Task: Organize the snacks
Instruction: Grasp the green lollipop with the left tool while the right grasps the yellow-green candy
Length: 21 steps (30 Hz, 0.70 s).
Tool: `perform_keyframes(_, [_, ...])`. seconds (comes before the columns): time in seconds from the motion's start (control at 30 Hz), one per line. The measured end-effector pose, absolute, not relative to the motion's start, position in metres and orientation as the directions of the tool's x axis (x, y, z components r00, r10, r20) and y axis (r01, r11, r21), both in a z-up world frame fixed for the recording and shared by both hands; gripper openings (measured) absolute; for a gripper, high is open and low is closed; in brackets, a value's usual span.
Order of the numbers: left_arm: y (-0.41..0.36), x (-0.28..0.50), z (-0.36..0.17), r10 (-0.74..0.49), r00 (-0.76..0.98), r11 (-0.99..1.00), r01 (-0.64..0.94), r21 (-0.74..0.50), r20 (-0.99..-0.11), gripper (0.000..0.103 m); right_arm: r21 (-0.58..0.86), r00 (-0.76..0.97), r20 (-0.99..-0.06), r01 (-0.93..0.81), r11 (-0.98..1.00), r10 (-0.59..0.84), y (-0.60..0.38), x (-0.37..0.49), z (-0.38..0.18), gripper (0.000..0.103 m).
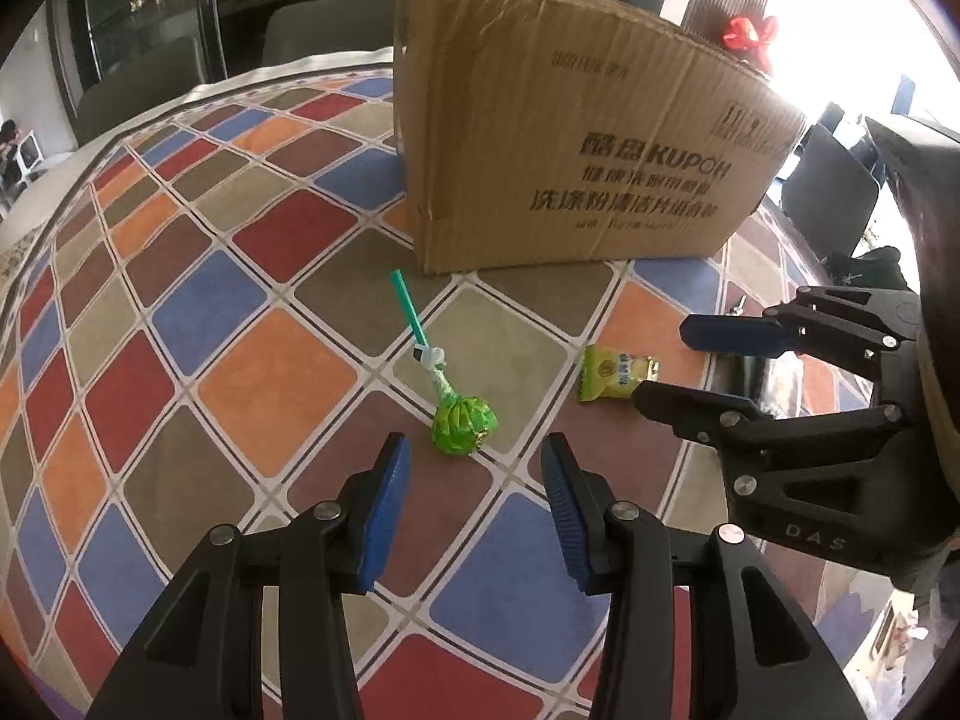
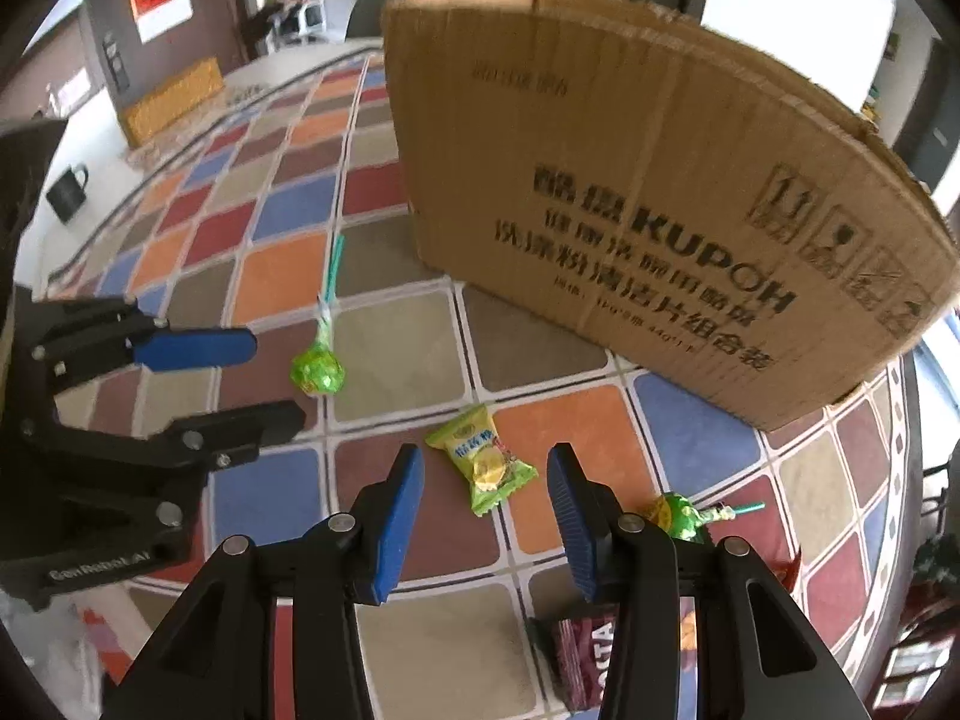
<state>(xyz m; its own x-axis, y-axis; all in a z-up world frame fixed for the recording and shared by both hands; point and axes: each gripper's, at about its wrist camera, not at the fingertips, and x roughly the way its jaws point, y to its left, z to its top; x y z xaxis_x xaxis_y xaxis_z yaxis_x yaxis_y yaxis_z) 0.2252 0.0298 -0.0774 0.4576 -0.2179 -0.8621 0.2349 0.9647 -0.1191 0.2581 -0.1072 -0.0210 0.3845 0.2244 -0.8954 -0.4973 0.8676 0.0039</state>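
A green-wrapped lollipop (image 1: 465, 417) (image 2: 318, 371) with a teal stick lies on the chequered tablecloth, just beyond my open left gripper (image 1: 475, 459). A small green-yellow candy packet (image 2: 487, 461) (image 1: 615, 378) lies right in front of my open right gripper (image 2: 485, 468), with nothing pressed between the pads. Each gripper also shows in the other's view: the right one (image 1: 672, 366) hovers beside the packet, the left one (image 2: 276, 378) beside the lollipop. A tall cardboard box (image 1: 576, 150) (image 2: 660, 180) stands behind the snacks.
A second green lollipop (image 2: 684, 513) lies behind my right finger. A dark red snack packet (image 2: 585, 654) sits near the table's front edge. A black mug (image 2: 67, 192) stands at the far left. Chairs ring the round table (image 1: 240, 300).
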Motion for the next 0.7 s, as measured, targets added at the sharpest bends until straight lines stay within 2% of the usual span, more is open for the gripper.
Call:
perform_keyframes(0.53, [0.028,0.245,-0.095,-0.22,0.435,0.963,0.242,-0.122,-0.873,0.044,-0.03,0.336,-0.922,-0.559,0.829,0.194,-0.093,0.273,-0.042,0.044])
perform_keyframes(0.7, [0.028,0.249,-0.099,-0.233,0.426,0.962,0.234,-0.142,-0.874,0.036,-0.001,0.327,-0.922,-0.539,0.842,0.208,-0.091,0.279,-0.047,0.044])
